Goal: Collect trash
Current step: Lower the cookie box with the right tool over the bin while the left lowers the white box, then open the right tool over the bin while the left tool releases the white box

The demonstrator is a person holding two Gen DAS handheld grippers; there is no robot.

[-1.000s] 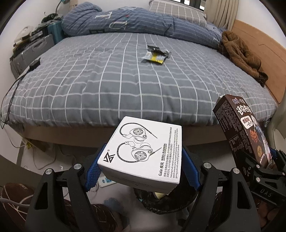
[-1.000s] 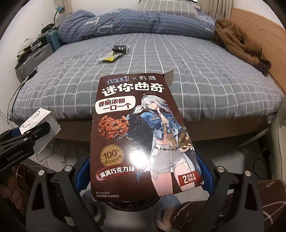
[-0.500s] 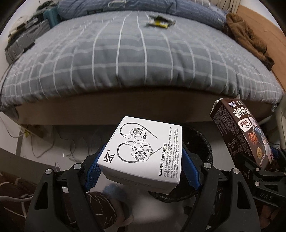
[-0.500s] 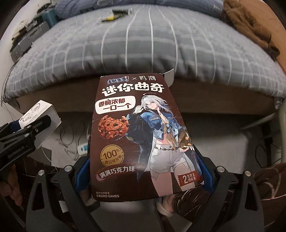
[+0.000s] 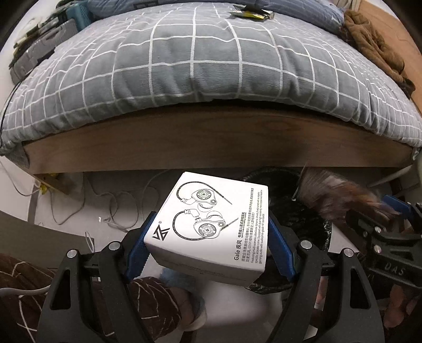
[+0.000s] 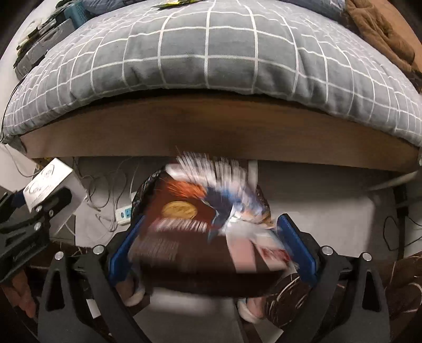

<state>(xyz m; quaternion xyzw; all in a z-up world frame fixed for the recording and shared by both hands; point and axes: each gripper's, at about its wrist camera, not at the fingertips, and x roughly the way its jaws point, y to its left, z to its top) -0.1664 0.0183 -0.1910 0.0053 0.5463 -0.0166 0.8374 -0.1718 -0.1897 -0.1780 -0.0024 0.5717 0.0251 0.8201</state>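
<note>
My left gripper (image 5: 211, 237) is shut on a white earphone box (image 5: 213, 219), blue pads pressed on both its sides, above the floor just left of a black-lined bin (image 5: 313, 237). The right gripper (image 6: 211, 245) hangs over that bin (image 6: 137, 198). A brown cookie box (image 6: 200, 237) is smeared with motion between its blue pads, slipping downward while the jaws stay sharp. From the left wrist the cookie box (image 5: 340, 198) is a blur above the bin rim. Small wrappers (image 5: 250, 14) lie far back on the bed.
The bed's wooden frame (image 5: 211, 142) and grey checked cover (image 5: 197, 60) loom close ahead. A power strip (image 6: 122, 212) and loose cables lie on the floor by the bin. Brown clothing (image 5: 374, 47) sits on the bed's right. A person's patterned trouser legs (image 5: 147, 303) are below.
Both grippers have sunk toward the floor and tipped downward, so the bed edge now fills the top. The cookie box, steady before, now blurs and drops from the right jaws toward the bin.
</note>
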